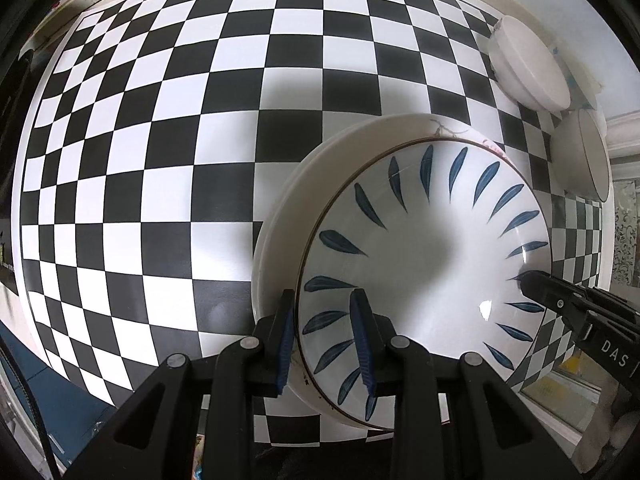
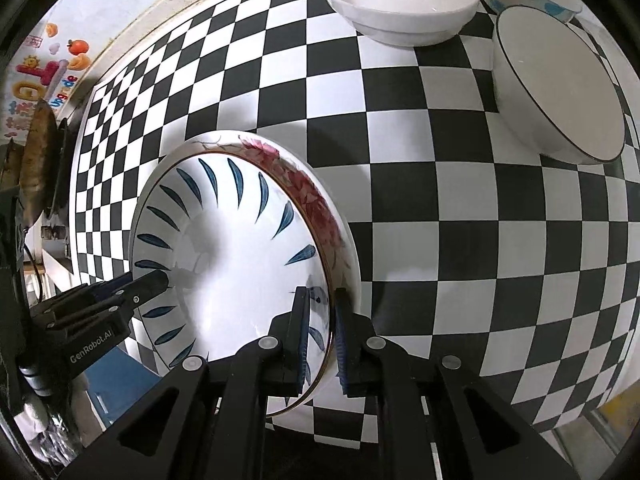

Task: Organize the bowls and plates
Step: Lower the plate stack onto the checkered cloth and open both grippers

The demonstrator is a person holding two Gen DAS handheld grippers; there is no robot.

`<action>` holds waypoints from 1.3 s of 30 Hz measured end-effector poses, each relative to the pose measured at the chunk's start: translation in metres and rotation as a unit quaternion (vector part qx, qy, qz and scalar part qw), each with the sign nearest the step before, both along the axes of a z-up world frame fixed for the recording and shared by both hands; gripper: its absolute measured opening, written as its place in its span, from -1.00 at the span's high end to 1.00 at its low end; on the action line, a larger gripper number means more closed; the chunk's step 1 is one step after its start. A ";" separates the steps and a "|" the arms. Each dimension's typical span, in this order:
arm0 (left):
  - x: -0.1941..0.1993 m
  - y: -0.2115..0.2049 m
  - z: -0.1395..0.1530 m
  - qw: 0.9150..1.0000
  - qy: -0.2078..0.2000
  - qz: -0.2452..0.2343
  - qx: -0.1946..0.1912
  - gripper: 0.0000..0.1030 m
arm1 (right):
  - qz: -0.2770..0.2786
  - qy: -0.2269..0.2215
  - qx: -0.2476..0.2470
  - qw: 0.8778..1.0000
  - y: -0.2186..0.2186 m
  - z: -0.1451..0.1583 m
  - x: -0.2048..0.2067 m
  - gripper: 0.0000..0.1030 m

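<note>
left gripper (image 1: 324,344): pinching the near rim of the blue-leaf plate (image 1: 424,264)
right gripper (image 2: 320,340): clamped on the opposite rim of the same plate
plate: between both grippers, over the flowered plate (image 2: 316,200) on the checkered table (image 2: 440,240)
bowls (image 2: 400,4): far right, well apart

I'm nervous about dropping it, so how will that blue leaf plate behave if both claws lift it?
The blue leaf plate looks glazed and shiny, so probably slippery against the pads. It appears to be rigid ceramic, likely heavy and chip-prone. The left claw and right claw grip opposite rim edges, so it should lift level off the floral plate.
</note>
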State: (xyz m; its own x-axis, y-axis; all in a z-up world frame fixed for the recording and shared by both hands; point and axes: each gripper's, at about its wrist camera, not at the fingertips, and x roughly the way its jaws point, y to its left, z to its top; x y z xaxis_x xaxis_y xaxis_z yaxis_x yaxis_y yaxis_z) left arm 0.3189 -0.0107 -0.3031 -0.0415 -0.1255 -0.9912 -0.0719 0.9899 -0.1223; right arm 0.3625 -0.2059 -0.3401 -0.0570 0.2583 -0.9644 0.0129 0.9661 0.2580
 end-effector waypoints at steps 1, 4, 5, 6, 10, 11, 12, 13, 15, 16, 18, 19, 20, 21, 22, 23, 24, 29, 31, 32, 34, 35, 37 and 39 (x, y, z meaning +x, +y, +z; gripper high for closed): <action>0.000 0.000 0.000 1.000 0.001 0.001 -0.001 0.52 | 0.000 0.001 -0.002 1.000 0.000 0.000 0.000 0.71; 0.002 0.004 -0.003 1.000 0.013 0.009 -0.011 0.52 | -0.003 0.012 -0.007 1.000 0.002 -0.001 0.001 0.71; 0.002 0.005 -0.003 1.000 0.015 0.010 -0.014 0.52 | -0.004 0.015 -0.007 1.000 0.002 -0.002 0.002 0.71; 0.002 0.006 -0.002 1.000 0.013 0.012 -0.015 0.52 | -0.006 0.019 -0.007 1.000 0.002 -0.002 0.002 0.71; 0.003 0.009 0.003 1.000 0.003 0.009 -0.008 0.52 | -0.006 0.022 -0.007 1.000 0.000 0.000 0.003 0.71; 0.004 0.009 0.004 1.000 0.002 0.009 -0.009 0.52 | -0.005 0.021 -0.009 1.000 0.000 0.001 0.003 0.71; 0.001 0.007 0.007 1.000 0.000 0.010 -0.008 0.52 | -0.002 0.016 -0.013 1.000 0.001 0.004 0.004 0.71; 0.001 0.006 0.009 1.000 -0.003 0.009 -0.007 0.52 | -0.002 0.013 -0.014 1.000 0.002 0.006 0.004 0.71; 0.002 0.007 0.018 1.000 -0.011 0.009 -0.004 0.52 | -0.002 0.004 -0.015 1.000 0.002 0.013 0.005 0.71; 0.000 0.006 0.023 1.000 -0.017 0.009 -0.002 0.52 | 0.000 -0.003 -0.018 1.000 0.004 0.018 0.005 0.71; -0.007 0.004 0.031 1.000 -0.029 0.007 0.000 0.52 | 0.004 -0.020 -0.028 0.999 0.007 0.030 0.003 0.71; -0.011 0.003 0.034 0.999 -0.037 0.006 0.001 0.52 | 0.007 -0.027 -0.031 0.999 0.006 0.035 0.001 0.71; -0.015 0.002 0.041 0.999 -0.045 0.004 0.005 0.52 | 0.009 -0.033 -0.033 0.999 0.008 0.041 -0.003 0.71; -0.019 0.001 0.050 0.998 -0.055 0.002 0.011 0.52 | 0.013 -0.042 -0.035 0.998 0.011 0.049 -0.007 0.71; -0.023 0.002 0.055 0.998 -0.063 0.002 0.015 0.52 | 0.016 -0.049 -0.036 0.998 0.013 0.055 -0.011 0.71; -0.029 0.002 0.065 0.997 -0.074 0.002 0.018 0.52 | 0.019 -0.057 -0.037 0.998 0.017 0.061 -0.016 0.71; -0.035 0.003 0.073 0.996 -0.085 0.003 0.023 0.52 | 0.023 -0.066 -0.038 0.997 0.019 0.070 -0.023 0.71; -0.067 0.006 0.117 0.990 -0.137 0.010 0.032 0.46 | 0.030 -0.102 -0.033 0.994 0.028 0.105 -0.063 0.48; -0.078 0.008 0.133 0.987 -0.156 0.009 0.033 0.44 | 0.034 -0.115 -0.039 0.992 0.029 0.117 -0.078 0.39; -0.084 0.008 0.140 0.986 -0.165 0.007 0.034 0.44 | 0.034 -0.125 -0.040 0.991 0.029 0.125 -0.088 0.35; -0.093 0.005 0.152 0.983 -0.180 0.002 0.036 0.43 | 0.033 -0.138 -0.039 0.989 0.031 0.140 -0.105 0.31; -0.100 0.004 0.160 0.981 -0.190 0.001 0.039 0.42 | 0.032 -0.145 -0.037 0.988 0.030 0.148 -0.114 0.29; -0.112 0.002 0.173 0.978 -0.206 -0.003 0.043 0.41 | 0.031 -0.158 -0.036 0.986 0.029 0.161 -0.125 0.26; -0.123 0.001 0.186 0.974 -0.221 -0.003 0.046 0.36 | 0.031 -0.173 -0.037 0.984 0.029 0.176 -0.138 0.16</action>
State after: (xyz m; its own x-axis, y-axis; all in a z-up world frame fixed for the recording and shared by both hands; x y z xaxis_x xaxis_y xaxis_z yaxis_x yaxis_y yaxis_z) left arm 0.1955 -0.0092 -0.1173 0.3918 -0.0374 -0.9193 -0.0255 0.9983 -0.0515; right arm 0.2241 -0.1765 -0.1644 0.2650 0.1933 -0.9447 -0.1231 0.9785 0.1657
